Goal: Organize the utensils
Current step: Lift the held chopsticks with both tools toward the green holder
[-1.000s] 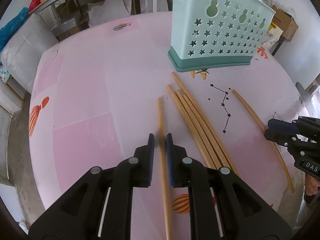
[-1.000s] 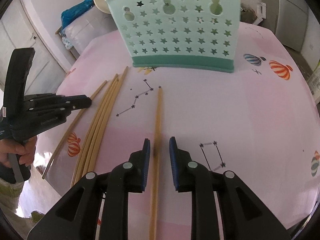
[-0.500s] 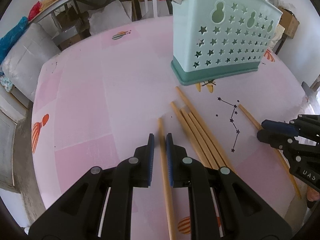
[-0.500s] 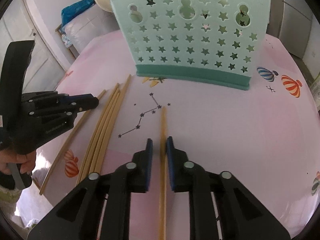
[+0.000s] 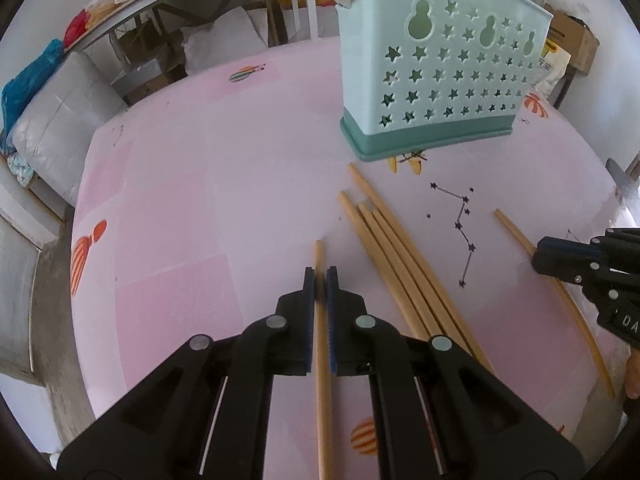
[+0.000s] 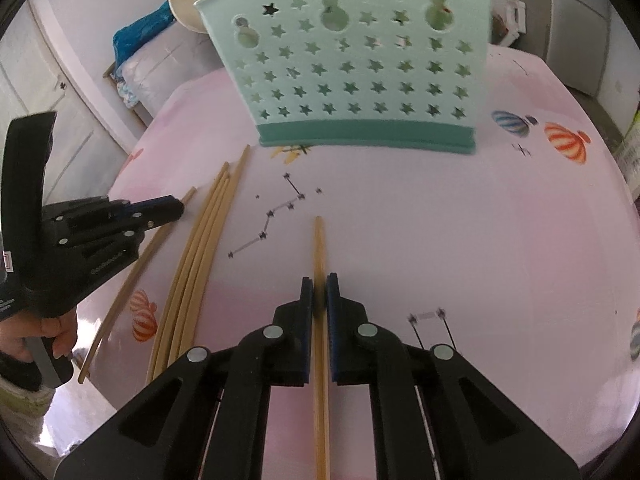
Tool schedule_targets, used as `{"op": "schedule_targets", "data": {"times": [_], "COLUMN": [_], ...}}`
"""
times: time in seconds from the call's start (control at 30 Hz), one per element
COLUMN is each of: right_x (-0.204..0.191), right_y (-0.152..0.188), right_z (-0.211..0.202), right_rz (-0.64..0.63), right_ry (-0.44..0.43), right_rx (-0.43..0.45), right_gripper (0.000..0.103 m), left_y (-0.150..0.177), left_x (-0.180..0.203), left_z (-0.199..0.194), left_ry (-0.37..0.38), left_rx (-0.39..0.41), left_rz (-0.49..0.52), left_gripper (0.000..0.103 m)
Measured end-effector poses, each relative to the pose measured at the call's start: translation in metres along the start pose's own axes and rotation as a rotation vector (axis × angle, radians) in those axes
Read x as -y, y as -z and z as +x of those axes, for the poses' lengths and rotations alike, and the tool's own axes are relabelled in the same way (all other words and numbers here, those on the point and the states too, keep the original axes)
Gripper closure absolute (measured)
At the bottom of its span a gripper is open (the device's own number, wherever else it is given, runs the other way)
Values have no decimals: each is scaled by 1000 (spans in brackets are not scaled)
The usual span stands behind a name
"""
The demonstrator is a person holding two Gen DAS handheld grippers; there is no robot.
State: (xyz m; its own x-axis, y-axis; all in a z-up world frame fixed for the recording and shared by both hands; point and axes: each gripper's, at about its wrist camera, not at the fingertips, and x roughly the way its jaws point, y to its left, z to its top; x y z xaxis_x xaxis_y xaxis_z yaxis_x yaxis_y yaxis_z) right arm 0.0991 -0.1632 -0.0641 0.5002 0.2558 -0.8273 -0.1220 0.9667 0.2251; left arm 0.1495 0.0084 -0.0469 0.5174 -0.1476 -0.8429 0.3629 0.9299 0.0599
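Chopsticks were what we had to tidy, and we had one in each claw. Our left gripper was clamped on a single chopstick, which ran straight out between its blue pads and poked a little past the tips. Our right gripper was pinched the same way on another chopstick. Just to the right of the left claw lay a loose bundle of chopsticks on the pink tablecloth, side by side and touching. Ahead of both claws, a bit further on, stood the green holder with star holes (that was where we judged the sticks should go).

To do this step well, we thought it best to lift each stick slowly and keep the squeeze firm, since a thin round stick can slip or spin. We would tip the front end up, carry it over the holder's rim, then point it down into the opening before letting go. We also thought the two claws should stay well apart, so the long back ends would not bump each other.
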Motion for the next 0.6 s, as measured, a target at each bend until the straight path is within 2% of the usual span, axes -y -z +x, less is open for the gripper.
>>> {"op": "schedule_targets", "data": {"times": [0.3,0.6], "right_x": [10,0], "right_y": [4,-4], "right_z": [-4,3], "right_rz": [30,2], "right_ry": [-57,-54], "right_rx": [-26,-29], "right_gripper": [96,95], "left_y": [0,-2], "left_x": [2,10], "left_z": [1,1], "left_ry": [-21,-60], "left_rx": [-20,-6], "left_rz": [16,59], "left_gripper": [99,99]}}
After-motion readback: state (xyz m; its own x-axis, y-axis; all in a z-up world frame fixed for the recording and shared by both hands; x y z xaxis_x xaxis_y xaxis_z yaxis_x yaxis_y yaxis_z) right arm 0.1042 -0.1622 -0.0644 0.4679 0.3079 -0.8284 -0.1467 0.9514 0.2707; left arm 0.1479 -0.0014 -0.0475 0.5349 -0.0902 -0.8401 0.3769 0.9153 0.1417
